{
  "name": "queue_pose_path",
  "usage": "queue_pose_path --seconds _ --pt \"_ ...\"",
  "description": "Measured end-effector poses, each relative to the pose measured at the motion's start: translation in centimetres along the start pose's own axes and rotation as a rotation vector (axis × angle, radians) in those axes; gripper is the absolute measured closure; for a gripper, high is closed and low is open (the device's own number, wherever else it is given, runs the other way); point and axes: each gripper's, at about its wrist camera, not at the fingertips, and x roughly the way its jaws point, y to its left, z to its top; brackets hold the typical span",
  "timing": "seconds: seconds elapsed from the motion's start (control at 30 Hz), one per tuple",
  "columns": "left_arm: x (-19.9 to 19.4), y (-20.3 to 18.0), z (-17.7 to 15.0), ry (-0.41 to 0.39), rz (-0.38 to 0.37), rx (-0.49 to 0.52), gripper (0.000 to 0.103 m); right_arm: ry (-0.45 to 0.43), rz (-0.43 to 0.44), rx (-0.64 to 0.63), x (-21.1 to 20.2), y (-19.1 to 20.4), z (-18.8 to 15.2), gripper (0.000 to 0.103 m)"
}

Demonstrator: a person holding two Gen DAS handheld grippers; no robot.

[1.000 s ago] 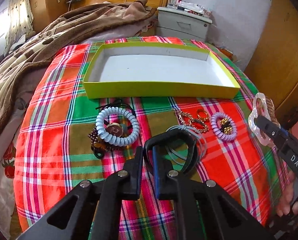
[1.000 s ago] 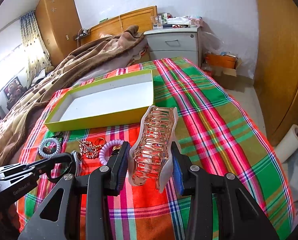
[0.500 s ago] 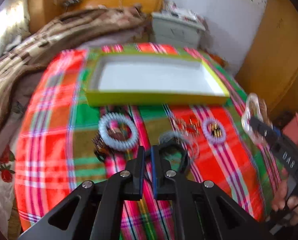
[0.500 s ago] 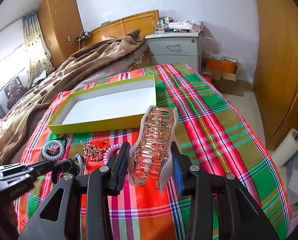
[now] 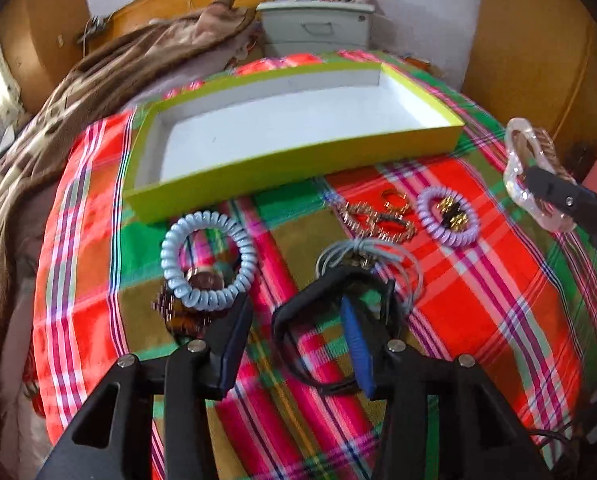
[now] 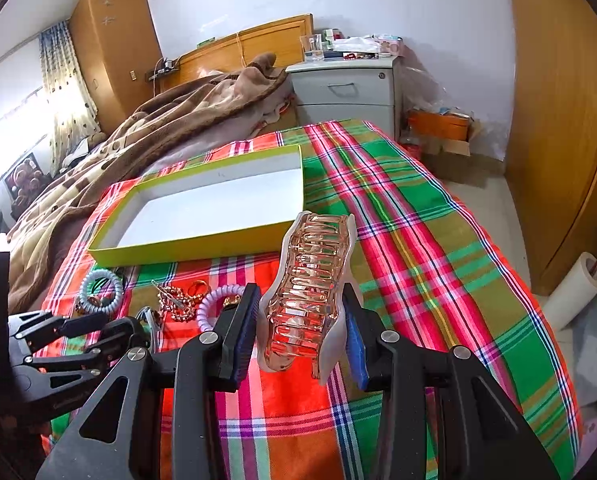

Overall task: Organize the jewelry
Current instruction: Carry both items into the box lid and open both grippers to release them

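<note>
My left gripper [image 5: 294,312] hovers low over the plaid cloth, its jaws opening. A black hair band [image 5: 310,288] hangs loosely looped round its right finger [image 5: 356,344]; no pad presses on it. Just beyond lie grey hair ties [image 5: 370,252], a light blue spiral tie [image 5: 206,256], a purple spiral tie [image 5: 448,216] and gold chain pieces [image 5: 374,216]. The yellow-green box [image 5: 298,160] with a white, bare floor sits behind them. My right gripper [image 6: 301,296] is shut on a clear pink hair claw clip [image 6: 310,280], held above the cloth to the right of the box [image 6: 194,244].
Dark beads [image 5: 178,316] lie under the blue tie. A brown blanket [image 6: 138,140] is heaped left of the box, and a grey nightstand [image 6: 346,88] stands behind. The bed's right edge drops to the floor beside a wooden wardrobe [image 6: 558,120].
The left jaws were shut on the black band and have now parted, leaving it slack on the right finger. The left view has rolled and shifted. The right gripper and clip have not moved.
</note>
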Motion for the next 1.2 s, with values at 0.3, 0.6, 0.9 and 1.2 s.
queue_pose_path --seconds 0.3,0.6,0.9,1.2 --pt "0.0 -0.6 0.5 0.020 -0.041 0.050 0.081 0.006 -0.016 0.000 0.2 0.1 0.1 0.063" --pt "-1.8 0.8 0.1 -0.011 -0.079 -0.040 0.090 -0.009 -0.024 -0.019 -0.3 0.7 0.7 0.063" --pt "-3.7 2.8 2.1 -0.068 -0.075 -0.085 0.090 -0.048 0.009 -0.082 -0.3 1.8 3.9 0.063" --pt "-3.1 6.5 6.1 -0.102 -0.040 -0.149 0.090 -0.029 0.070 -0.125 3.0 2.8 7.3 0.063"
